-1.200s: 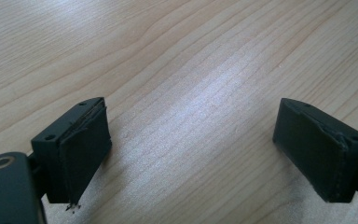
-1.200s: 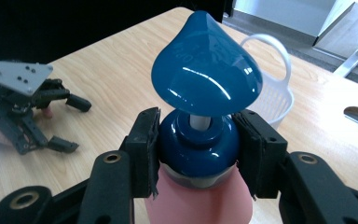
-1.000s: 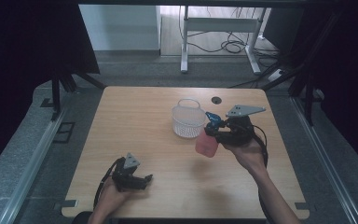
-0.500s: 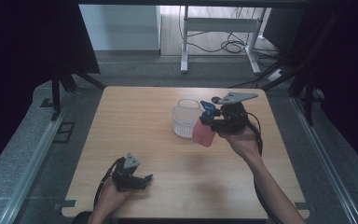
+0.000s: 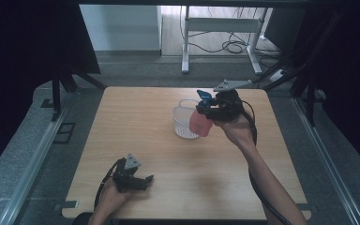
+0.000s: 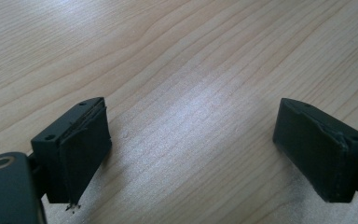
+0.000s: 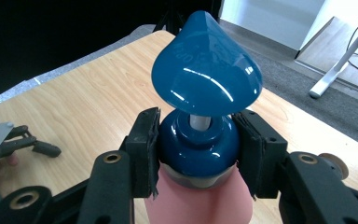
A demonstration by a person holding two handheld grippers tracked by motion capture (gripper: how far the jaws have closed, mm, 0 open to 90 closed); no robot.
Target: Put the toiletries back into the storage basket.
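A pink pump bottle (image 5: 199,123) with a blue pump head (image 7: 206,79) hangs in the air, my right gripper (image 5: 205,107) shut on its blue collar (image 7: 198,145). In the high view the bottle hangs over the right rim of a clear round container (image 5: 183,121) on the table's far middle. In the right gripper view both pads press the collar from either side, under the teardrop-shaped nozzle. My left gripper (image 5: 146,181) rests low at the near left of the table, jaws open. The left gripper view has nothing but bare wood between its pads (image 6: 80,149).
The wooden table (image 5: 136,131) has bare room at the left and near right. Dark metal frame struts stand at both sides, and a white stand with cables sits on the floor beyond the far edge.
My right gripper has carried the pink bottle up and away from me, from beside the clear container's near right to over its right rim. The left gripper has stayed put.
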